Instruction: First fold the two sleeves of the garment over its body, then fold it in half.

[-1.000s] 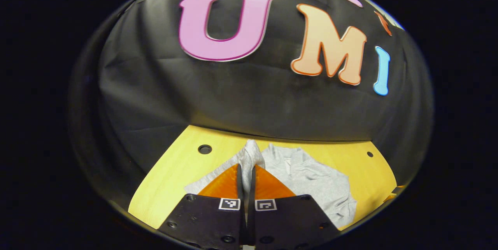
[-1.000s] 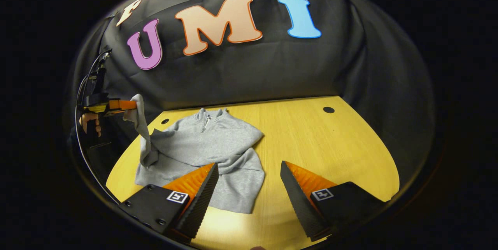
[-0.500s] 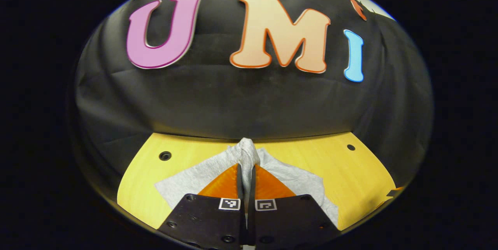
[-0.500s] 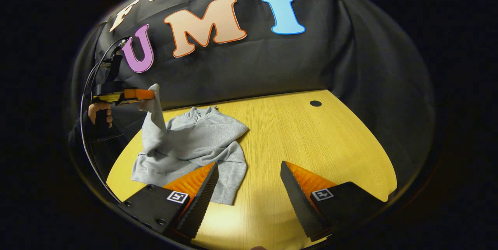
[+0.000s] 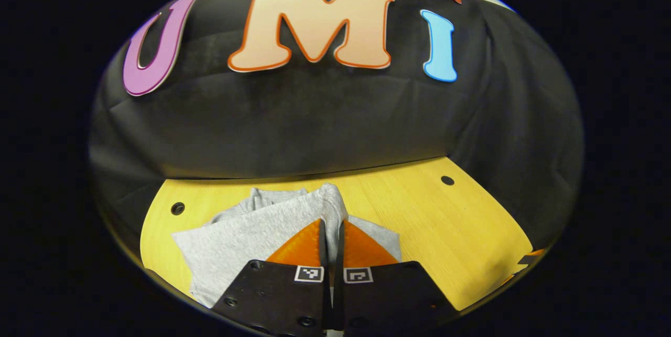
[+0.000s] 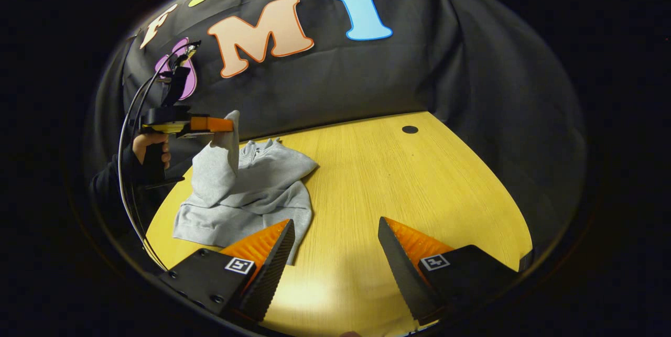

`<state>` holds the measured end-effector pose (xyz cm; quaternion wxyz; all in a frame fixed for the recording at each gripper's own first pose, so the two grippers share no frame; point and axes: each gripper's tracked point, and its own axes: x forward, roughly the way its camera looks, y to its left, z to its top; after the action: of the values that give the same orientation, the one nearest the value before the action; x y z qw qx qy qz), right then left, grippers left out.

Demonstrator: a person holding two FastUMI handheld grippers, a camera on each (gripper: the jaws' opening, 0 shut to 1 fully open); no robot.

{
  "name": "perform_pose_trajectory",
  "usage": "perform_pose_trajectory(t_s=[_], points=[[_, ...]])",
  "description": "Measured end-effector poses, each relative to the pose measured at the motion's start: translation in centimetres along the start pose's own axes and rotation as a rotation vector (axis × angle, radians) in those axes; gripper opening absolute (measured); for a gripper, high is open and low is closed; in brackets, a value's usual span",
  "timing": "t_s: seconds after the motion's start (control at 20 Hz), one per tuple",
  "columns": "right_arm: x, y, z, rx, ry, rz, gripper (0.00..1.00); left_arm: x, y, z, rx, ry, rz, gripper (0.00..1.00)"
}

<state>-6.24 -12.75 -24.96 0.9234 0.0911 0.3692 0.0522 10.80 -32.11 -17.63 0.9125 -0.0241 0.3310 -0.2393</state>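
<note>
Carrying the sleeve [image 6: 219,166] over the garment [image 6: 251,195] — left gripper [image 5: 331,221] clenched on the cuff, both orange fingers pressing grey cloth at bottom centre of the left gripper view. Seen from the right gripper view, riding at upper left of the frame with the hand [image 6: 152,148] behind it, further over the body than a second ago, when the cuff was hanging out beyond the garment's edge. Judging from that, nearing the spot to lay this sleeve down; the other sleeve apparently already lying across the body, the half fold not yet begun.

Right gripper [image 6: 335,245] hovering released, fingers spread wide at the bottom of its view above bare yellow table [image 6: 398,180], beside the garment's near hem.

Hard to tell: the cuff's tip buried between the fingers, the garment's near edge cut off behind the left gripper's black body, and the collar zip — too small to make out.
</note>
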Motion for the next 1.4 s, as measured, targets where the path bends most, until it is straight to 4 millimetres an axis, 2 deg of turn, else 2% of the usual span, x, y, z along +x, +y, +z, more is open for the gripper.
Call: perform_pose_trajectory(t_s=[0.05, 0.2, 0.45, 0.5, 0.6, 0.65, 0.7, 0.75, 0.85, 0.9, 0.95, 1.1, 1.4], points=[[0.0, -0.4, -0.1, 0.004, 0.002, -0.003, 0.99, 0.5, -0.5, -0.7, 0.013, 0.021, -0.004, 0.02], [0.0, -1.6, -0.4, 0.014, 0.008, -0.005, 0.99, 2.3, -2.4, -2.7, 0.044, 0.072, -0.010, 0.00], [-0.3, -3.1, -1.1, 0.021, 0.017, -0.006, 0.99, 5.0, -4.3, -6.2, 0.097, 0.147, -0.001, 0.02], [-0.2, -3.3, -1.2, 0.024, 0.019, -0.003, 0.96, 5.5, -4.5, -6.7, 0.096, 0.159, -0.006, 0.04], [0.2, -3.3, -1.3, 0.031, 0.022, 0.005, 0.99, 5.7, -4.9, -7.1, 0.088, 0.158, 0.000, 0.16], [0.3, -3.3, -1.2, 0.033, 0.023, 0.008, 0.99, 5.7, -5.4, -6.8, 0.081, 0.140, -0.004, 0.38], [0.5, -3.3, -1.1, 0.031, 0.014, 0.009, 0.99, 5.3, -5.3, -6.5, 0.081, 0.122, 0.009, 0.41], [0.7, -3.3, -0.8, 0.028, 0.006, 0.013, 0.96, 4.9, -4.8, -6.3, 0.082, 0.104, 0.021, 0.56], [0.7, -3.0, -0.7, 0.023, 0.001, 0.031, 0.99, 3.7, -3.7, -6.1, 0.071, 0.075, 0.053, 0.91], [1.1, -2.8, -0.6, 0.020, -0.001, 0.038, 0.99, 2.9, -3.1, -6.1, 0.052, 0.061, 0.065, 0.99], [1.5, -2.5, -0.2, 0.017, -0.005, 0.046, 0.99, 2.0, -2.4, -6.2, 0.027, 0.048, 0.080, 0.94], [3.0, -0.7, 0.4, 0.019, -0.010, 0.086, 0.99, -0.9, 0.5, -7.7, -0.042, 0.061, 0.120, 0.95], [5.0, 3.4, -0.4, -0.008, 0.045, 0.156, 0.99, -7.3, 9.6, -11.5, -0.118, 0.059, 0.258, 0.95]])
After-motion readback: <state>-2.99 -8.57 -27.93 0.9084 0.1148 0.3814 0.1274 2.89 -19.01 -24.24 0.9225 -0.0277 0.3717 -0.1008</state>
